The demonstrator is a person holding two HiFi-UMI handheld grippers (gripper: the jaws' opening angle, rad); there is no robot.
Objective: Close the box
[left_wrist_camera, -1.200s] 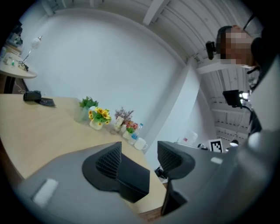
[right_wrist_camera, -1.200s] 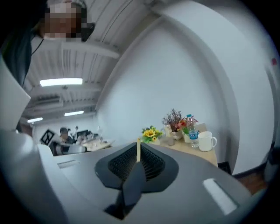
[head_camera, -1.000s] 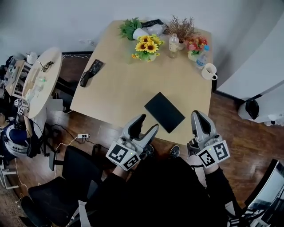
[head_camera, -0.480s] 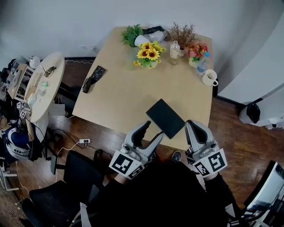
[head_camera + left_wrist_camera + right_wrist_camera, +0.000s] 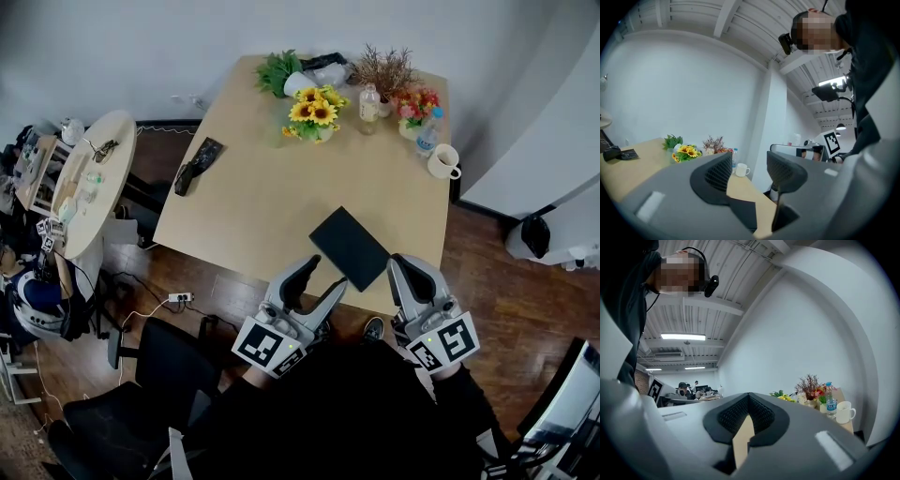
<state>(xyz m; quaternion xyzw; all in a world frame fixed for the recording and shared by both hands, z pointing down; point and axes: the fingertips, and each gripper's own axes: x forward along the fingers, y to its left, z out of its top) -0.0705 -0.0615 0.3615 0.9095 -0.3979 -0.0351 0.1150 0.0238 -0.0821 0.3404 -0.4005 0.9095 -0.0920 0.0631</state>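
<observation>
Where the box lies: I see the black box flat on the table, near its near right corner; it sits askew to the edges; its nearest corner reaches the near edge; it shows as one flat slab
Left gripper: I hold the left gripper off the near edge, just beside the box's nearest corner; jaws spread apart with only air between them; in the left gripper view a corner of the box shows low down beyond the gap; I see no contact
Right gripper: the right gripper hangs off the near edge, right of the box and apart from it; in the right gripper view the pads meet, jaws together on nothing
Far edge: green plant, sunflowers, glass bottle, dried plant and water bottle stand in a row
Right edge: white mug, near the far right corner
Left edge: a dark object; I cannot tell what it is
Off the table: round side table to the left; black chair near my left side
</observation>
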